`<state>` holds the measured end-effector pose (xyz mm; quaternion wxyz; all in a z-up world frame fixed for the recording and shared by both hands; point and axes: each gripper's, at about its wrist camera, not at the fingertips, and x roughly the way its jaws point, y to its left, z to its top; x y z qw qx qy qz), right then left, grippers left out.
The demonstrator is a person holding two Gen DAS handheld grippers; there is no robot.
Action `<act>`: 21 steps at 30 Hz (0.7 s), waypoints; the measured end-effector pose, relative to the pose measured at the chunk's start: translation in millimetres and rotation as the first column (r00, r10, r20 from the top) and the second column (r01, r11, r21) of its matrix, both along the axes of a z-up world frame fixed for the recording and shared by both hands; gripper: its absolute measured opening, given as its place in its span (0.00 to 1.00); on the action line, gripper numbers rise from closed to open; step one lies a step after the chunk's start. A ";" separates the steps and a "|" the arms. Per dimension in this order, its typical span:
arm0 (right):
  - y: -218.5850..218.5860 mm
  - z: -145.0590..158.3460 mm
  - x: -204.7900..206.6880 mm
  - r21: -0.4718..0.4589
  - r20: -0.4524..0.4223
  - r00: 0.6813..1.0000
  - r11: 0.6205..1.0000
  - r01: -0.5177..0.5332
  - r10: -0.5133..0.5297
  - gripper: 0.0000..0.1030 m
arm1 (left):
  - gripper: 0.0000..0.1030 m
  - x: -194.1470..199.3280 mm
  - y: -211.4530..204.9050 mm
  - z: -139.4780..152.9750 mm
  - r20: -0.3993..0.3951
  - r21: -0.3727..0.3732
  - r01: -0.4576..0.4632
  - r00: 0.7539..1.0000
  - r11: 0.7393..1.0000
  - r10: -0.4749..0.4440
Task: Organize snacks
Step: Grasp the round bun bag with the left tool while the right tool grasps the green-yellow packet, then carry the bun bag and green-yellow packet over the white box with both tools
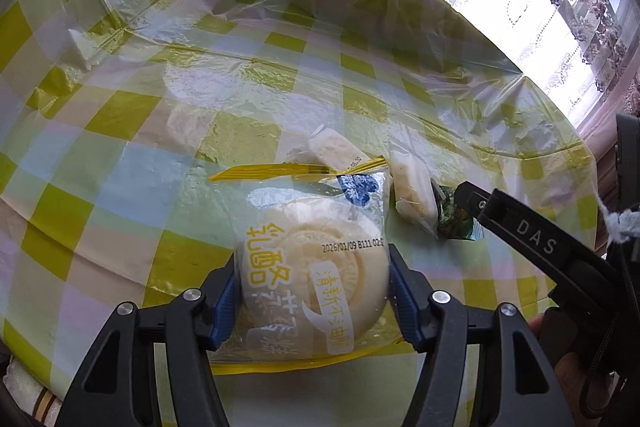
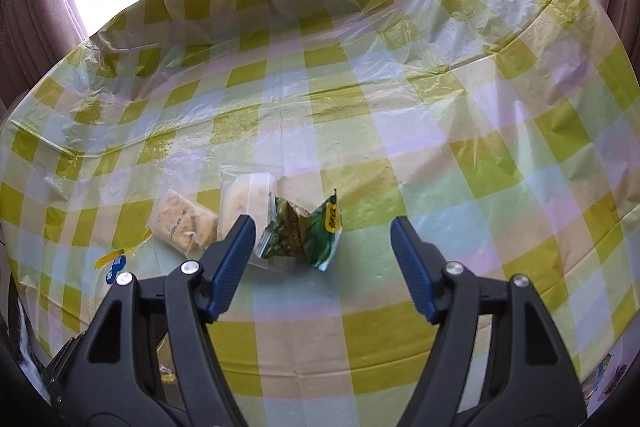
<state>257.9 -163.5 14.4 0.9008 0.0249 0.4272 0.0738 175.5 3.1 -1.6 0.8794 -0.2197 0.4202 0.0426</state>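
My left gripper [image 1: 312, 291] clamped the round pastry packet [image 1: 316, 267]; my right gripper [image 2: 323, 243] hung open over the green snack [image 2: 304, 231], three packets unsorted on the bench [image 2: 440, 155].

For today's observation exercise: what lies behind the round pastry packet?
Behind the round pastry packet, a clear-wrapped biscuit shows partly; its near end is covered. The checked tablecloth lies beyond.

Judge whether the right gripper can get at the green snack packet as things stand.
Probably yes: the right gripper is open, the green packet lies between its fingers, with only a clear packet touching its left side.
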 end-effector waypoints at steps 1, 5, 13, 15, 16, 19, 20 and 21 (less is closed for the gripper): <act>3.1 -2.0 2.5 -0.019 0.001 1.000 1.000 0.005 -0.005 0.71 | 0.62 0.3 1.0 -0.9 -0.001 -0.008 0.000 1.000 1.000 0.000; 10.4 -9.9 12.7 -0.059 -0.020 1.000 0.998 0.009 -0.010 0.70 | 0.62 1.1 3.5 -2.5 0.003 -0.029 0.002 1.000 1.000 -0.002; 5.8 -25.3 18.5 -0.138 -0.061 0.997 0.990 0.028 -0.037 0.46 | 0.62 -0.2 7.5 -4.1 0.010 -0.057 0.000 1.000 0.998 0.001; 5.2 -24.9 16.3 -0.136 -0.061 0.998 0.991 0.021 -0.029 0.42 | 0.62 -0.9 7.7 -3.7 0.012 -0.058 0.002 1.000 0.998 -0.001; 4.7 -24.8 15.5 -0.134 -0.061 0.998 0.991 0.021 -0.029 0.41 | 0.62 -1.1 7.8 -3.5 0.013 -0.058 0.002 1.000 0.998 -0.001; 3.8 -24.6 12.1 -0.140 -0.059 0.998 0.990 0.014 -0.022 0.40 | 0.62 -2.0 8.4 -3.1 0.016 -0.065 0.002 1.000 0.998 -0.001; 2.7 -24.2 10.4 -0.136 -0.060 0.998 0.991 0.014 -0.022 0.40 | 0.62 -2.4 8.6 -3.0 0.016 -0.068 0.002 1.000 0.998 -0.001; 1.3 -23.7 8.4 -0.133 -0.062 0.998 0.991 0.013 -0.022 0.40 | 0.62 -2.8 8.5 -2.8 0.016 -0.068 0.001 1.000 0.998 0.000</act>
